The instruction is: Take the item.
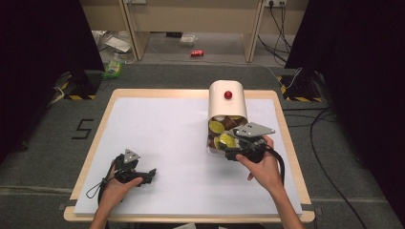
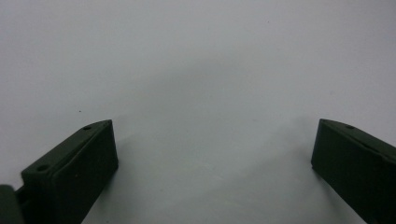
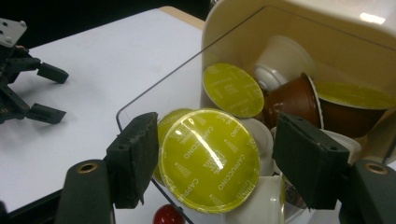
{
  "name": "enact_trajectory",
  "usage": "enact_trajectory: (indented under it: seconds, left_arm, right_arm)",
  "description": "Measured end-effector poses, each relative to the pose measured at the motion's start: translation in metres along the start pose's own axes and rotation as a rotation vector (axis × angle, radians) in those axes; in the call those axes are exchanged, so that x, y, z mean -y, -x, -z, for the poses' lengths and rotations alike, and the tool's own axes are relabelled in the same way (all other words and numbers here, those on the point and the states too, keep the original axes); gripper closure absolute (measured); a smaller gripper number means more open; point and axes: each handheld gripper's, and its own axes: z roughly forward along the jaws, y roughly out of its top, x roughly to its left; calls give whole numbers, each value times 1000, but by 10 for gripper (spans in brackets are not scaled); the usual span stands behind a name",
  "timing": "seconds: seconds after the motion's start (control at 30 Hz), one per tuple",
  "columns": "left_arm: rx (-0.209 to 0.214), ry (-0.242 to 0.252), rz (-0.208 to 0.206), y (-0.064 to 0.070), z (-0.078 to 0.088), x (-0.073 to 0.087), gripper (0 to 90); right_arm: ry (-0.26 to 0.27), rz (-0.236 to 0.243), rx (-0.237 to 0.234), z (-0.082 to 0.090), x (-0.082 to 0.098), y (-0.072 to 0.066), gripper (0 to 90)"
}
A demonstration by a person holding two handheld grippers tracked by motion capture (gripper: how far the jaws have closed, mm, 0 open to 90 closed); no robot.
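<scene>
Right gripper point(image 3: 215, 158) pushed up to the open front of a cream capsule dispenser point(image 1: 228, 101), jaws spread either side of a lime-lidded capsule point(image 3: 210, 161) marked "cappuccino" — not yet pinching it, with a gap visible on the right side. Lined up square to the foil lid, probably so the jaws can close across the capsule's rim. Behind it, more stock tumbled together: a second lime-lidded capsule point(image 3: 232, 90), a brown capsule point(image 3: 292, 100) on its side, white ones beneath. Clear front panel point(image 3: 154, 93) tipped forward and down, hence the easy access. Red knob point(image 1: 228, 95) on top of the dispenser in the high view; a red ball point(image 3: 168, 215) low in the right gripper view, possibly the panel's handle — hard to tell.

Left gripper point(image 1: 143, 175) parked well apart on the white bench point(image 1: 167, 129), held low in the left hand point(image 1: 117, 183), jaws wide open over bare surface with nothing between them. Likely waiting, kept clear of the working side.

Dispenser standing toward the far right of the bench, mouth facing the person, within short reach of the right hand point(image 1: 262, 164).
</scene>
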Motion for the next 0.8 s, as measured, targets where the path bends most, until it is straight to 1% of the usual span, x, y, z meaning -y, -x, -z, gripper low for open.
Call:
enact_trajectory:
  seconds: [0.07,0.13,0.23,0.33,0.4,0.43,0.47,0.7,0.77,0.8]
  left_arm:
    - [0,0,-1,0,0,0,0]
    - [0,0,0,0,0,0,0]
    - [0,0,0,0,0,0,0]
    - [0,0,0,0,0,0,0]
    - [0,0,0,0,0,0,0]
    - [0,0,0,0,0,0,0]
    - [0,0,0,0,0,0,0]
    - [1,1,1,0,0,0,0]
    - [1,1,1,0,0,0,0]
    - [1,0,1,0,0,0,0]
  right_arm:
    - [-10,-5,-2,-3,1,1,330]
    - [-9,-29,-18,-6,2,3,333]
    - [-9,-39,-26,-7,2,4,336]
    - [-19,-75,-38,-8,3,5,336]
    - [-18,-83,-42,-9,3,5,338]
    - [-18,-86,-45,-9,3,5,347]
    - [-20,-93,-55,-10,4,5,375]
    - [-23,-90,-44,-10,3,4,383]
    - [-18,-81,-39,-9,2,3,383]
    - [-6,-79,-37,-6,1,2,383]
